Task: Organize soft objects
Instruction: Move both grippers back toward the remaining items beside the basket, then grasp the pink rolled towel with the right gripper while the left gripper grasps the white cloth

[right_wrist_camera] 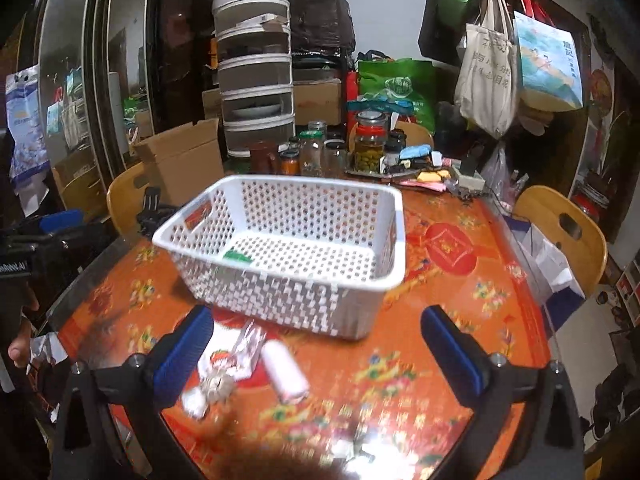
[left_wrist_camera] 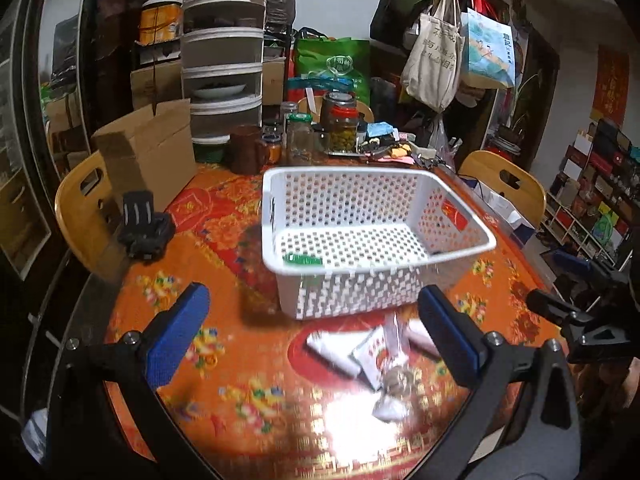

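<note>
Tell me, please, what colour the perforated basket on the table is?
White; the basket shows best in the right wrist view.

We count one white perforated plastic basket (left_wrist_camera: 376,236), two yellow wooden chairs (left_wrist_camera: 84,216), and one brown cardboard box (left_wrist_camera: 148,152).

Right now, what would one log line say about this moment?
left tool: open, empty | right tool: open, empty | basket: on table | soft items: on table before basket, untouched
</note>
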The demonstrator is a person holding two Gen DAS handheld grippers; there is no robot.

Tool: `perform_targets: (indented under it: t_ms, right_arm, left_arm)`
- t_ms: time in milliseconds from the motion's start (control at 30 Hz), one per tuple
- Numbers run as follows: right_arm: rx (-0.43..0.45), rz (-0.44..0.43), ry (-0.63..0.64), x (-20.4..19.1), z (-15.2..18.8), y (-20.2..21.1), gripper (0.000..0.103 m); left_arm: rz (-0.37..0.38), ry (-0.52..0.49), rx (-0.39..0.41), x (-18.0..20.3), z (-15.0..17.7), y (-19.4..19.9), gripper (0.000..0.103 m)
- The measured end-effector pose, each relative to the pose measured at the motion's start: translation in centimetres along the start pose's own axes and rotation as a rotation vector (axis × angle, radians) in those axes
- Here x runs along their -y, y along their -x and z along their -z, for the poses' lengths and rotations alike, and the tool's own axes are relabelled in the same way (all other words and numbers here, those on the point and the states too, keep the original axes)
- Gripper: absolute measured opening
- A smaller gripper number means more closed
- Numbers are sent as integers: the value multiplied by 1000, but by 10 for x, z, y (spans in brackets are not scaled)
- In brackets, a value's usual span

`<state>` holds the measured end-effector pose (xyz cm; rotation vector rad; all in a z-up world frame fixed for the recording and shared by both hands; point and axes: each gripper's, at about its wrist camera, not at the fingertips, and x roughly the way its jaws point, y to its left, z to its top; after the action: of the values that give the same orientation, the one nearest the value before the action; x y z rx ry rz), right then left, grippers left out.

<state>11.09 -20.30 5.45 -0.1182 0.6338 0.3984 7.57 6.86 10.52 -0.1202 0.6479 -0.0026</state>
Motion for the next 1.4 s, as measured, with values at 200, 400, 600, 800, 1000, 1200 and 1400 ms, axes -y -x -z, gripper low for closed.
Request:
perform_targets:
  t_ms: [200,400,600,800,1000,1200,1400]
  right_arm:
    - [-8,-36,-23,-7,43,-6,103]
    - [-70,-61,-44,-6,72,-40,103]
    - [-115,-60,-46,-4,83,-74,89]
    - [-158,-68,-51,-2,87,-99,80]
    - [-180,-77,-39,-4,89,-111,73]
    - [-200,-93,-22,-10,91,-119,65]
    - [-225,-101,-7,-16,91,-125,45]
  left_arm:
    - [-4,-17,-36,5,51,-11,103]
    - [1,-31,-126,11,80,-60,103]
    - [13,29,-196,-1,86,-109,94]
    - [27,93,-277,-17,87,-152,78]
    - [47,94,-313,-12,84,-177,78]
    - [67,77,-325,3,80,-187,78]
    - [100,61,-322,16,78,-191,47]
